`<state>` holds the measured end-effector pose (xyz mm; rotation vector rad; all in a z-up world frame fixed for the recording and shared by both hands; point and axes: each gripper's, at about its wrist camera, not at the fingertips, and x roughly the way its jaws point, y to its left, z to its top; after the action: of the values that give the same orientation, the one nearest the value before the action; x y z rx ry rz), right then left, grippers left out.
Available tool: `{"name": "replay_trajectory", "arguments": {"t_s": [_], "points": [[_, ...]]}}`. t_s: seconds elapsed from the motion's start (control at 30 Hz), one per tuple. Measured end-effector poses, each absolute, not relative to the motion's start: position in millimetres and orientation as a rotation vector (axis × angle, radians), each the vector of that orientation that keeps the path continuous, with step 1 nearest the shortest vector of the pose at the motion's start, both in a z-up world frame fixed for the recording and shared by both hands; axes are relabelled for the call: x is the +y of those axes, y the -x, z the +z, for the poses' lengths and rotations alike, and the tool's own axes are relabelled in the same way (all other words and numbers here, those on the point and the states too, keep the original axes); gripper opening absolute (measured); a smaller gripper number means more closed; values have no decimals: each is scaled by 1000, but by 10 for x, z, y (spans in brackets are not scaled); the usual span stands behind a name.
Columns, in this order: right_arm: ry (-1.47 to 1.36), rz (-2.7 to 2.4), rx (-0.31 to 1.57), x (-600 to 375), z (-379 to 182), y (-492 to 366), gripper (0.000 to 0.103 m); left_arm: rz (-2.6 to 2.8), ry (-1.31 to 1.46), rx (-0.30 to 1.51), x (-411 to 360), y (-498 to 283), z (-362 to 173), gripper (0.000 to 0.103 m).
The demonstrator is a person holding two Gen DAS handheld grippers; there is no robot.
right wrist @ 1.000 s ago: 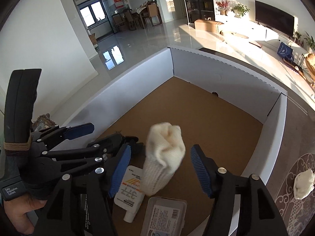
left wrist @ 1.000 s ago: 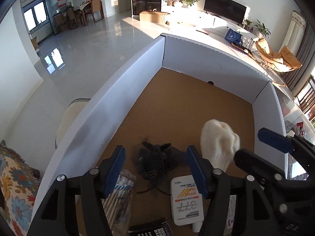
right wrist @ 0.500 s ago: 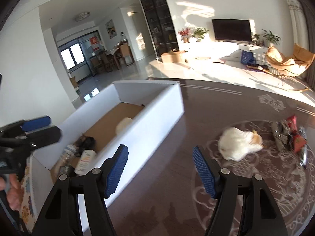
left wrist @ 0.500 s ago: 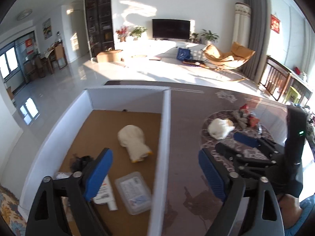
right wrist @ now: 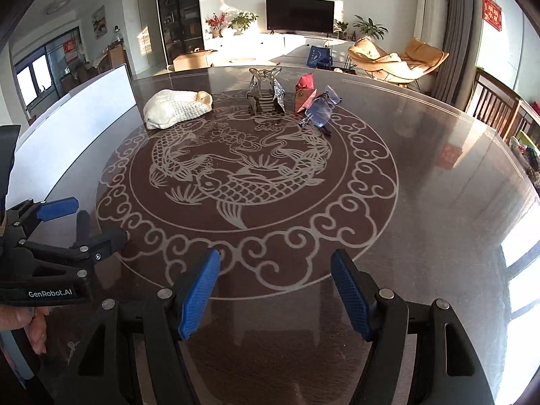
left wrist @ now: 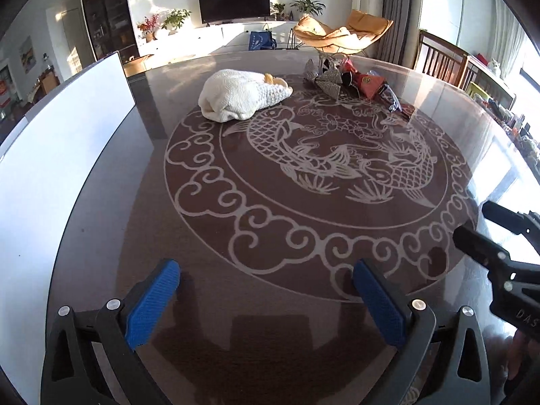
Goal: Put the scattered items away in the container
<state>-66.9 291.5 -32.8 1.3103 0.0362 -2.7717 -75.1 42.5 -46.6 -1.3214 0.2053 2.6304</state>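
On the far side of the round table (right wrist: 438, 175), past the etched fish design, the things left to tidy lie in a loose row: a white knitted glove (right wrist: 175, 108) nearest the container, then a crinkled silver wrapper (right wrist: 265, 91), a red packet (right wrist: 303, 92) and a small clear bluish packet (right wrist: 320, 109). The container (left wrist: 60, 141), a white-walled box, stands along the table's left edge, and only its outer wall shows, so its contents cannot be seen. Both grippers hover low over the near part of the table, empty: the left gripper (left wrist: 266, 290) has its blue pads spread wide, and the right gripper (right wrist: 275, 283) is likewise wide apart with nothing between its fingers. This looks like the reach phase between items, with neither gripper committed to a target yet. The glove is the likeliest next pick, since it sits close to the box and just beside the left gripper's line of travel; taking it calls for a forward reach across the pattern, a descent over the soft bulk, and a firm close, as knit fabric compresses and may slip. Nothing blocks that path. The wrapper and packets are clustered closely, touching or nearly so, which could make a clean single grab harder. The glossy top may let light packets slide.
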Motion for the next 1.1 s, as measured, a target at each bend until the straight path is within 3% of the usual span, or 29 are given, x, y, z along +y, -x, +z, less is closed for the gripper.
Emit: {"name": "replay_trajectory", "arguments": {"t_s": [0.23, 0.43, 1.1], "points": [[-1342, -2763, -22, 2953, -376, 719, 70, 2619, 1346, 159, 388, 750, -501, 103], [-1373, -2770, 48, 2867, -411, 762, 79, 2621, 1345, 159, 389, 763, -510, 103], [-1373, -2772, 45, 2864, -422, 760, 79, 2620, 1345, 159, 389, 762, -509, 103]]}}
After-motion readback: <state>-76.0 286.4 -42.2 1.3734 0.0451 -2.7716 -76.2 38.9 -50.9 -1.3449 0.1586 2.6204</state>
